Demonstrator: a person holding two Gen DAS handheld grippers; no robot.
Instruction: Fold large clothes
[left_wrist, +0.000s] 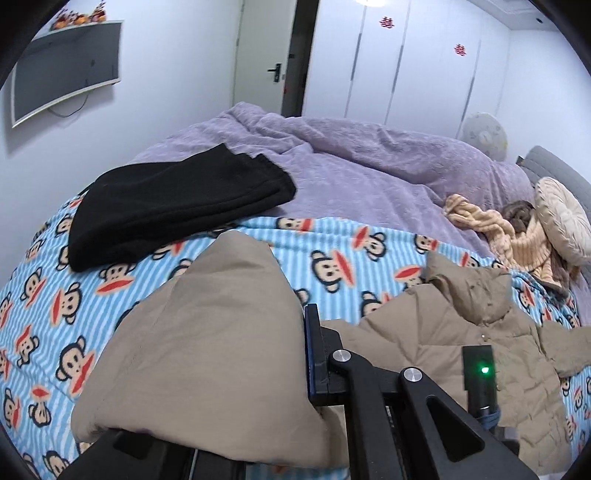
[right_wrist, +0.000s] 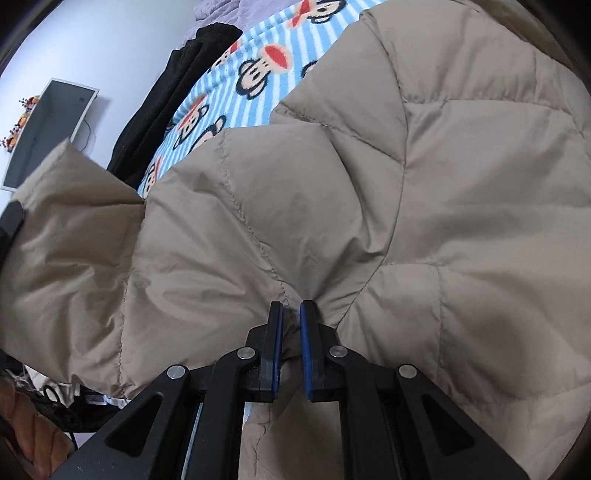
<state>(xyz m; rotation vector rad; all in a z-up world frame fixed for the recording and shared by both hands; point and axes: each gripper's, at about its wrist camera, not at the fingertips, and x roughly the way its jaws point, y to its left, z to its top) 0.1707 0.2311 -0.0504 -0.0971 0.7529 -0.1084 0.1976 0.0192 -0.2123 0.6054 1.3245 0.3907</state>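
- Step: coat (right_wrist: 369, 192) hem lifted at bed (left_wrist: 332, 236) near edge, mid-fold.
- Right gripper (right_wrist: 291, 314) pinched narrow on coat.
- Left gripper (left_wrist: 280, 354): fabric draped over, fingers' state can't be told.
- Next: hem to be carried twd collar (left_wrist: 476, 291), kept level.

The left wrist view is taken from low over the near edge of the monkey-print blanket (left_wrist: 258, 236), facing across the bed toward the wardrobe doors (left_wrist: 406, 62) beyond it. The right wrist view is held very close above the beige quilted jacket (right_wrist: 369, 184) lying on that blanket, angled leftward along it. The blanket, jacket, black garment (left_wrist: 177, 206) and wall-mounted screen (left_wrist: 66, 70) are shared by both views.
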